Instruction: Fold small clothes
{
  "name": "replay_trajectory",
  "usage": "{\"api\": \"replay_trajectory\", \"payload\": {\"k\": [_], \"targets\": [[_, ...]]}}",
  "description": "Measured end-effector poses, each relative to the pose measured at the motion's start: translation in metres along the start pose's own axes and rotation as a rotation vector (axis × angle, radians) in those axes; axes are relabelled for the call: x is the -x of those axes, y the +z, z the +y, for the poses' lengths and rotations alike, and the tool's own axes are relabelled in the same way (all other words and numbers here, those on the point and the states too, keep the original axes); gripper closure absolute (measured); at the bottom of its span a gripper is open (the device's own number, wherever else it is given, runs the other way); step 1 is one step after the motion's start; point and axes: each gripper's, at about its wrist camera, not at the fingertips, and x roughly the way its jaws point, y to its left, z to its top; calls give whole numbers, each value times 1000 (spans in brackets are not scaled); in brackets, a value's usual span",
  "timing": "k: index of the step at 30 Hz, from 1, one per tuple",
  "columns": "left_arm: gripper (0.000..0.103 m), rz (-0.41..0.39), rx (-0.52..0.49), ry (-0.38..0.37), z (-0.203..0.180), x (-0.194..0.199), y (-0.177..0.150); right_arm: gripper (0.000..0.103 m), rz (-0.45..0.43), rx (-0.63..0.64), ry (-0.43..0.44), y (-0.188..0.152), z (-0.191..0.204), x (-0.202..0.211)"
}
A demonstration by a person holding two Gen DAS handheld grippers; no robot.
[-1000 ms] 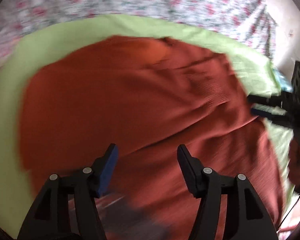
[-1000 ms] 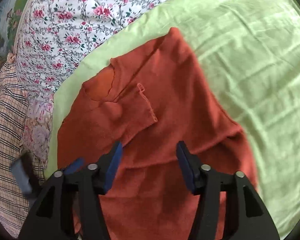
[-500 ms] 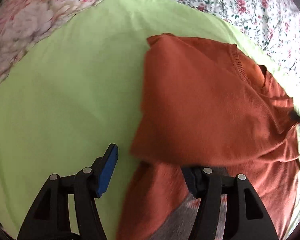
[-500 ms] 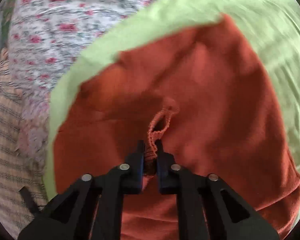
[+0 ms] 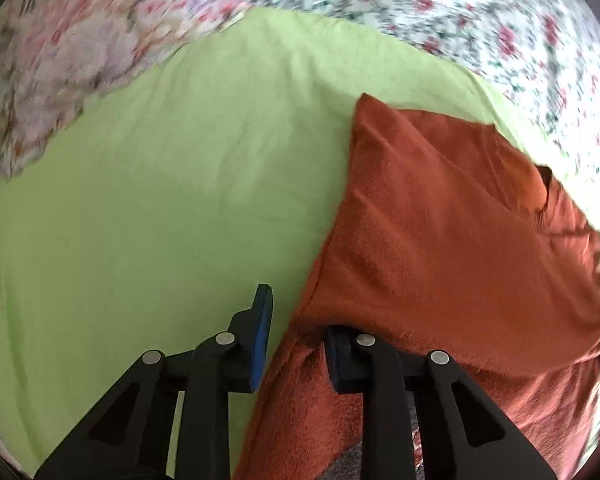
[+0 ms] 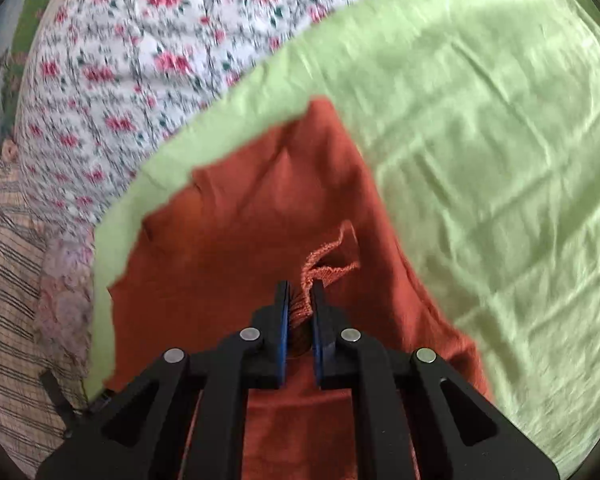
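A rust-orange knit top [image 5: 452, 240] lies on a light green sheet [image 5: 160, 200]. In the left wrist view its left edge runs between the jaws of my left gripper [image 5: 296, 320]; the jaws stand partly open, and the right finger is under the cloth. In the right wrist view my right gripper [image 6: 300, 296] is shut on the ribbed sleeve cuff [image 6: 324, 264] of the top [image 6: 240, 232], which bunches up between the blue pads.
The green sheet [image 6: 480, 160] lies over a white bedspread with red flowers [image 6: 120, 60]. A striped and plaid cloth [image 6: 8, 280] lies at the left. A pale pink floral fabric [image 5: 48, 80] is at the upper left in the left wrist view.
My right gripper closed on the sleeve cuff and now lifts it. My left gripper swung to the top's left edge and its jaws have narrowed around that edge.
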Motion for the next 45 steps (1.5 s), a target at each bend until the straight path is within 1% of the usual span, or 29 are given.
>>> {"api": "replay_trajectory", "payload": {"k": [2, 3, 9, 11, 13, 15, 17, 18, 20, 22, 23, 25, 26, 28, 29, 31, 32, 34, 35, 37, 38, 39, 40, 41, 45], "targets": [[79, 28, 45, -24, 10, -5, -1, 92, 9, -4, 14, -9, -2, -3], [79, 39, 73, -48, 16, -9, -1, 92, 9, 6, 15, -11, -2, -4], [78, 69, 191, -128, 34, -13, -3, 92, -28, 85, 47, -8, 8, 6], [78, 75, 221, -146, 38, -15, -4, 92, -17, 100, 20, -7, 8, 1], [77, 78, 221, -155, 38, -16, -3, 92, 23, 134, -57, -12, 5, -12], [76, 85, 211, -165, 39, -15, -3, 92, 45, 149, -93, -18, 3, -19], [75, 101, 188, -180, 41, -13, -3, 92, 35, 159, -107, -21, 2, -16], [73, 108, 154, -172, 39, -10, -3, 91, 31, 162, -119, -22, 2, -13], [73, 98, 67, -160, 33, 4, -4, 89, 31, 158, -155, -19, 1, -7], [73, 66, 5, -178, 29, 24, -5, 88, 14, 155, -205, -17, 1, 4], [73, 54, -10, -193, 27, 31, -4, 88, -3, 153, -213, -16, 2, 11], [72, 23, -28, -229, 20, 43, 2, 88, -35, 158, -200, -14, 8, 24], [71, 8, -33, -252, 13, 46, 8, 88, -49, 170, -174, -14, 14, 28], [68, -4, -50, -273, -2, 45, 20, 87, -43, 195, -116, -15, 24, 28], [67, -4, -64, -272, -11, 40, 26, 86, -15, 208, -77, -15, 32, 22], [67, -1, -103, -267, -31, 25, 39, 85, 33, 221, -36, -17, 40, 10], [67, 9, -114, -268, -39, 15, 44, 85, 69, 236, -27, -19, 45, 0], [68, 61, -118, -285, -52, -12, 55, 85, 100, 261, -34, -20, 51, -17], [68, 77, -124, -282, -57, -23, 59, 85, 112, 265, -37, -20, 51, -22], [68, 83, -137, -193, -60, -44, 71, 85, 147, 257, -37, -18, 46, -33], [72, 83, -127, -170, -58, -51, 78, 85, 153, 257, -37, -17, 42, -34], [79, 91, -97, -173, -53, -59, 86, 85, 156, 258, -41, -15, 40, -35], [81, 96, -69, -179, -48, -65, 92, 85, 157, 257, -38, -12, 36, -37], [81, 89, -56, -174, -46, -67, 97, 85, 155, 254, -36, -11, 35, -38], [79, 66, -76, -86, -48, -75, 107, 85, 146, 242, -19, -2, 21, -37]]}}
